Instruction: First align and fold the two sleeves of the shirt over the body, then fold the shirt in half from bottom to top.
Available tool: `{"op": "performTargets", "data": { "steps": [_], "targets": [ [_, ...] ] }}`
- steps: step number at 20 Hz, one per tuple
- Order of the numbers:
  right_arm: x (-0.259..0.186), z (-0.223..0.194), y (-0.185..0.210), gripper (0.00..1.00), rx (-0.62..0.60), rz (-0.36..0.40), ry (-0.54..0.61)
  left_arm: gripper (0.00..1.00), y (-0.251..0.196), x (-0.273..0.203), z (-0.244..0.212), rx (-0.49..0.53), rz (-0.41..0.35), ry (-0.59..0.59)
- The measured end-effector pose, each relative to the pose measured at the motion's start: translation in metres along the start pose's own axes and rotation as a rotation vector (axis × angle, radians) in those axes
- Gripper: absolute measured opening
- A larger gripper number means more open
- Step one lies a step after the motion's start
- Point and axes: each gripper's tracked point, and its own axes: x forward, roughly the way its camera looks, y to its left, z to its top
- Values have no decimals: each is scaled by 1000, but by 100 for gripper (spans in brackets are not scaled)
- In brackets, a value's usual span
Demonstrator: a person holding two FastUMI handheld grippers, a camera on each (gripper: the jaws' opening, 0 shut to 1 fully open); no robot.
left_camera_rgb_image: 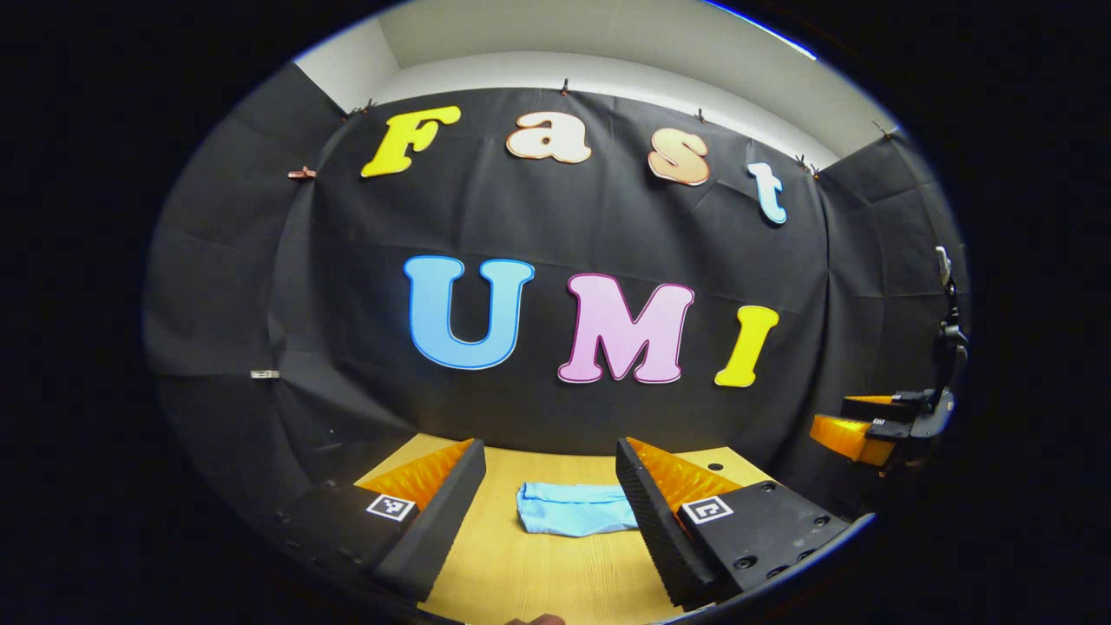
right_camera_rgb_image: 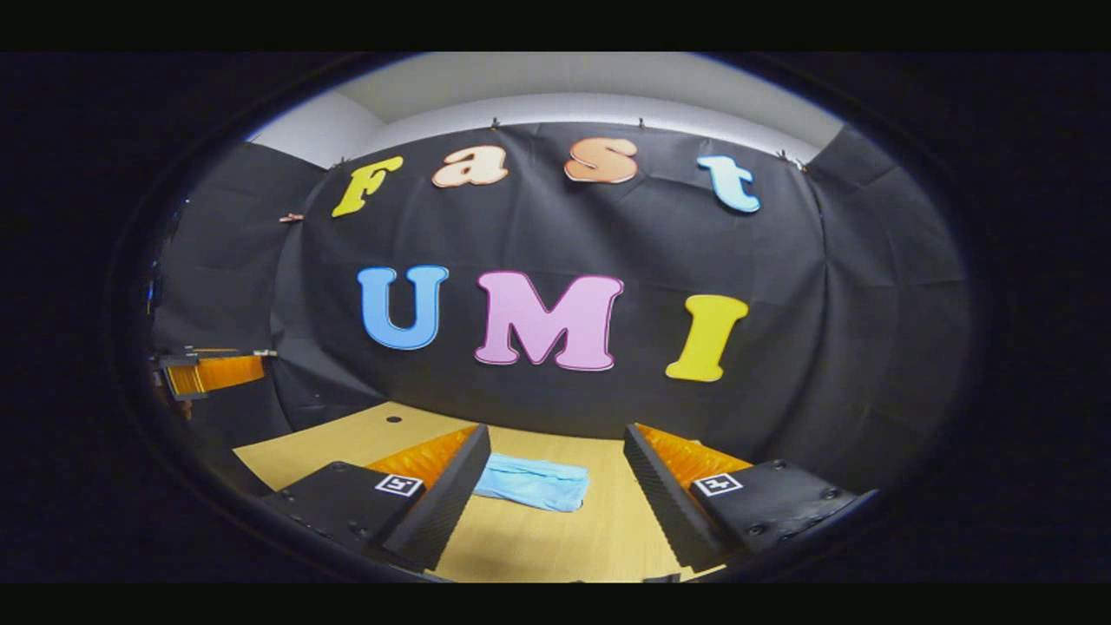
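A light blue shirt lies folded into a small bundle on the wooden table, near its far side. In the left gripper view my left gripper is open, held above the table, with the shirt beyond and between its fingers. The right gripper view has the same shirt lying a little left of centre, behind the left finger of my open right gripper. Neither gripper touches the cloth. The right gripper also appears at the right edge of the left gripper view, and the left gripper at the left edge of the right gripper view.
The table runs back to the black cloth wall. A small round hole marks the tabletop's far left corner, and another hole shows in the left gripper view. A fingertip peeks in at the bottom edge.
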Motion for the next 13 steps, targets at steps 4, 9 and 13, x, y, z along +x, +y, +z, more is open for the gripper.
{"op": "performTargets", "data": {
  "steps": [4, 9, 13],
  "targets": [
    [-41, 16, 15, 97, 1, 12, -37, 96, -7, -54, 9, 12, 33, -41],
    [-28, 51, 31, 96, 35, 62, -121, 96, -6, -92, 37, 89, 105, -112],
    [-11, 69, 37, 97, 35, 98, -146, 96, 0, -105, 51, 112, 174, -132]
  ]
}}
